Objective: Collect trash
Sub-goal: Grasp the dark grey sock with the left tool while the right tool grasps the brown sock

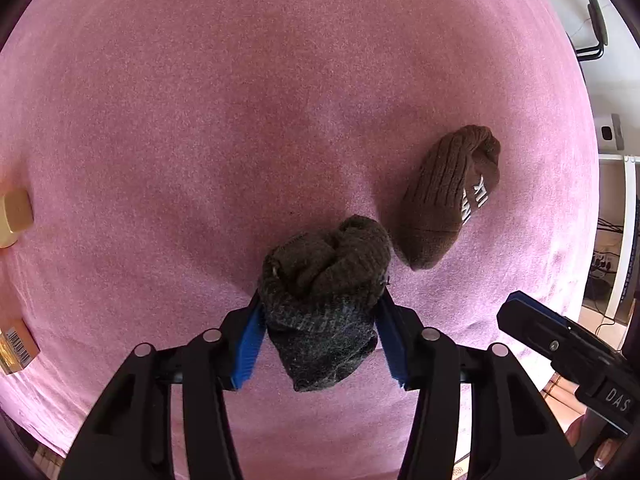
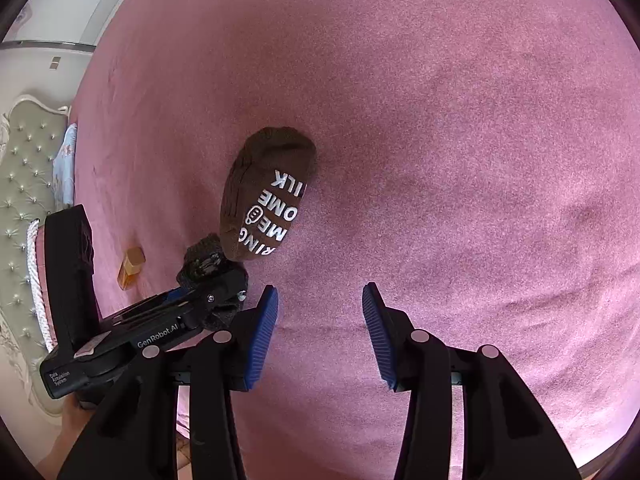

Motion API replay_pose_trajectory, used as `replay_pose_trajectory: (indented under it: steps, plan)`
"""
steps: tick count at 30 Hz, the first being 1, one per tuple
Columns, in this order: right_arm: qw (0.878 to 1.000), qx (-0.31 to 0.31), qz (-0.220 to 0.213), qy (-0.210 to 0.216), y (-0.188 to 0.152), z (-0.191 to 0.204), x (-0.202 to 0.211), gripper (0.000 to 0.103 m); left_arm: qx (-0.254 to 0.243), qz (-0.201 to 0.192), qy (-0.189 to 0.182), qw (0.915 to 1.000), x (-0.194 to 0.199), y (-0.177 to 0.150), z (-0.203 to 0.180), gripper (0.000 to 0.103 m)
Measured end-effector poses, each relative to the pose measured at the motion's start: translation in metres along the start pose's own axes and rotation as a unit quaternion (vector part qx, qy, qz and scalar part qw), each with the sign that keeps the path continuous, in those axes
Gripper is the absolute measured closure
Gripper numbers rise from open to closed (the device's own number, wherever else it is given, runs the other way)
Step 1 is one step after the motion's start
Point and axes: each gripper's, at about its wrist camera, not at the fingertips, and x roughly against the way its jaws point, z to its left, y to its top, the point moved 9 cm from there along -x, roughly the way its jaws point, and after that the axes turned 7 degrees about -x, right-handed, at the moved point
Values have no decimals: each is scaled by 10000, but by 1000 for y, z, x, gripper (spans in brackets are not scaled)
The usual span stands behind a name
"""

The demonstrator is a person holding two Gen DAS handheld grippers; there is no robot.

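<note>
A rolled dark grey sock (image 1: 324,280) lies on the pink bedspread (image 1: 240,100). My left gripper (image 1: 320,300) points down over it, and both blue pads press its sides. Just to the right of it lies a rolled brown sock (image 1: 444,200) with white lettering, free of both grippers. In the right wrist view the brown sock (image 2: 268,196) lies ahead and left of my right gripper (image 2: 320,292). That gripper hovers open over bare bedspread with nothing between its pads. The dark sock (image 2: 204,256) shows there partly hidden behind the left gripper's body.
A small amber bottle with a gold cap (image 2: 132,266) and a gold box (image 1: 18,346) lie near the bed's left side. A tufted headboard (image 2: 24,184) stands at the far left. White shelving with cables (image 1: 620,220) is beyond the bed's right edge.
</note>
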Motion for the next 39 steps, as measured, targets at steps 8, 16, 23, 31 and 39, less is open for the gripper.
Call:
replay_pose_trajectory:
  steps: [8,16,23,31,39]
  plan:
    - [9997,34,-8,234,21,29,-12,48,649,-387,-549,9956,23,1,29,70]
    - [9997,-193,106,-144,44,48,-43,38,663,-466,-668,9945,33,15,51,70]
    - [9949,258,9,-973,40,47,-51,72,740,-397,-757,9936,25,8,45,70]
    - [9995,199,120,-210,1,34,-37,85,624,-260,-811,9944,25,-16,39,70]
    - [9989,286,358,49,-78,17,-20,85,411,-29,-834,9957,28,-82,29,70]
